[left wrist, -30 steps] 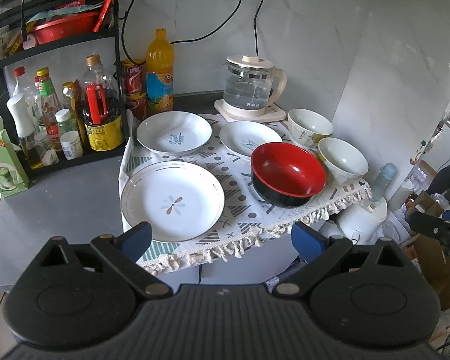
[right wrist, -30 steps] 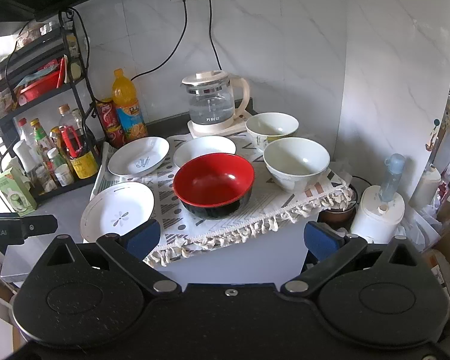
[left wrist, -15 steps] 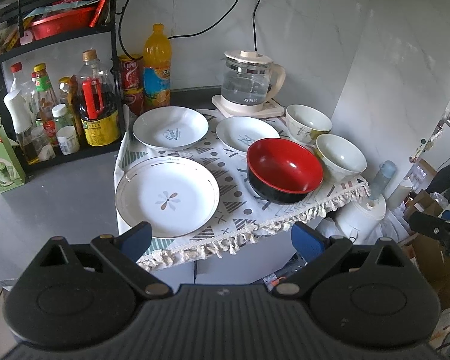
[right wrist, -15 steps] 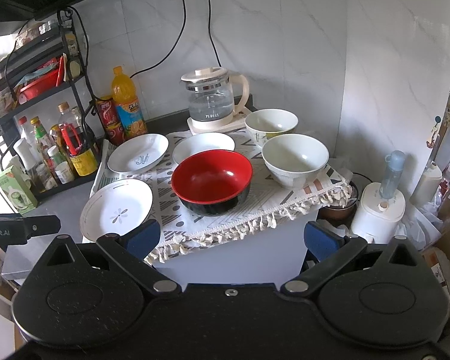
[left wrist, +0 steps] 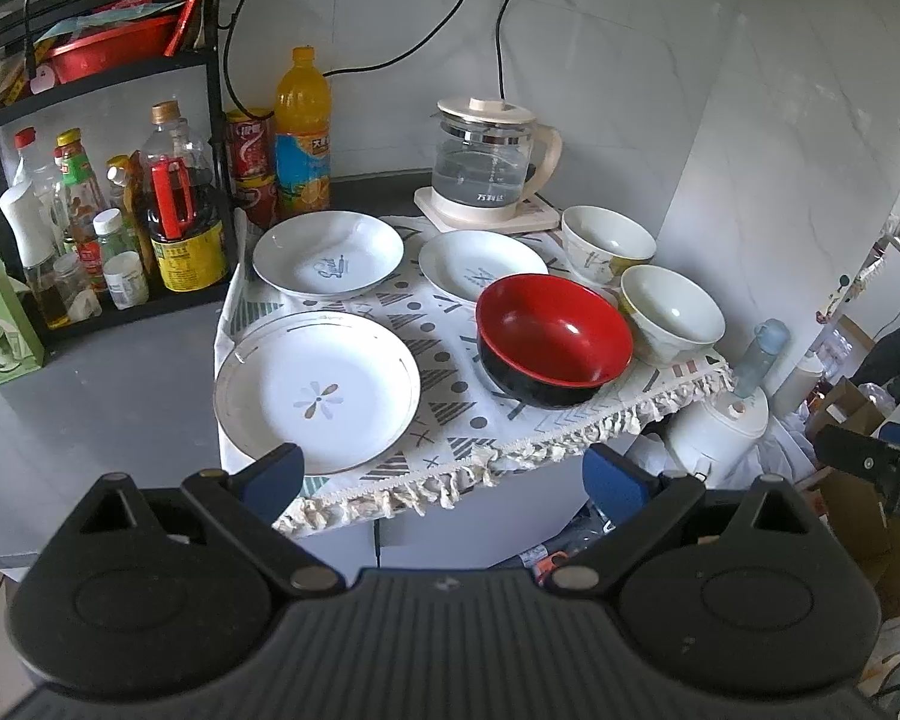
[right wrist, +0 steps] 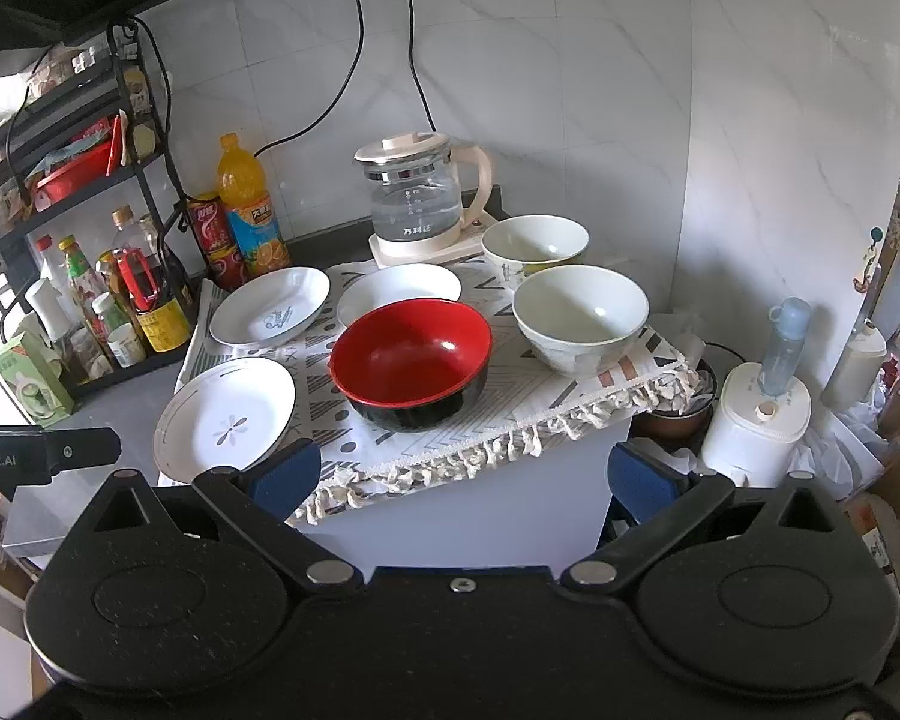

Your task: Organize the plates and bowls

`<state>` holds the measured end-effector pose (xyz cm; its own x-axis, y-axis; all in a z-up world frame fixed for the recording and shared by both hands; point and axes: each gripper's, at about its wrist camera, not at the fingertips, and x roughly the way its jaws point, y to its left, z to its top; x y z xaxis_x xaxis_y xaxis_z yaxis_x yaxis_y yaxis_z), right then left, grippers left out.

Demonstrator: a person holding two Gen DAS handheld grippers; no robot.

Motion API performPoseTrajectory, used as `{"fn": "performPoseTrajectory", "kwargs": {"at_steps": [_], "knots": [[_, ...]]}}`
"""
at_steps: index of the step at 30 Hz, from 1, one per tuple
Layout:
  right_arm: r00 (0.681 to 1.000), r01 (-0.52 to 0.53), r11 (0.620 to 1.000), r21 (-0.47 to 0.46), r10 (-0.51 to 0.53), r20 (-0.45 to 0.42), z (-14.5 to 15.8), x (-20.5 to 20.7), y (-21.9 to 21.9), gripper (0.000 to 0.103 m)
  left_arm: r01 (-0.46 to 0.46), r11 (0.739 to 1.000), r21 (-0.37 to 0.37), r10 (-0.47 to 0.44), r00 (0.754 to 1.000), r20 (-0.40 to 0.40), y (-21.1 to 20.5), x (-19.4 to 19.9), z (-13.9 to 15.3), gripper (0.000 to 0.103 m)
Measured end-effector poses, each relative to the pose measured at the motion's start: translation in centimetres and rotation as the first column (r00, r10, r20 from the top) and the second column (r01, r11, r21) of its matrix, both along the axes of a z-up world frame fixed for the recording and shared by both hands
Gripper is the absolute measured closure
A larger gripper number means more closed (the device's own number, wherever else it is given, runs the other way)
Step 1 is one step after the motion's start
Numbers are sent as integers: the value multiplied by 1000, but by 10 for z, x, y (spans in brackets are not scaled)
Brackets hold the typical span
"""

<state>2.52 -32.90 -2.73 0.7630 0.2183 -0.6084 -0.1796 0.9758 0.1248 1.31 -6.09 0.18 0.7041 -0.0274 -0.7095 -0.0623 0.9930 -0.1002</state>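
- Bright, even daylight — soft shadows, sharp focus throughout.
- Small glare spots on the red bowl (right wrist: 411, 357).
- Fisheye bending curves the wall edges — corners go black.

Left gripper (left wrist: 441, 474) hangs in front of the counter with its blue pads spread wide, nothing between them. On the patterned cloth (left wrist: 450, 384) sit three white plates: a big flower plate (left wrist: 317, 392) near the front edge, a second plate (left wrist: 328, 254) behind it, and a smaller plate (left wrist: 474, 264) to its right. The red bowl (left wrist: 554, 339) sits in front of two white bowls, one near (left wrist: 672, 315) and one farther back (left wrist: 608, 243). A glass kettle (left wrist: 491, 165) stands at the back, and a shelf of bottles (left wrist: 108, 222) is off to the left.
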Motion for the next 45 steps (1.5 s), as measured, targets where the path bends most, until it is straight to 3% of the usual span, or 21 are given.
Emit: {"fn": "performPoseTrajectory", "kwargs": {"at_steps": [17, 27, 45], "knots": [[1000, 3, 1000, 27, -2, -25, -1, 32, -25, 0, -15, 1000, -6, 15, 999, -43, -8, 41, -4, 5], [998, 22, 999, 33, -20, -59, -9, 72, -31, 0, -15, 999, -38, 12, 996, -83, -12, 102, -18, 5], [989, 110, 993, 40, -105, -103, -15, 171, -20, 0, 99, 992, -72, -107, 988, -110, -12, 220, -24, 8]]}}
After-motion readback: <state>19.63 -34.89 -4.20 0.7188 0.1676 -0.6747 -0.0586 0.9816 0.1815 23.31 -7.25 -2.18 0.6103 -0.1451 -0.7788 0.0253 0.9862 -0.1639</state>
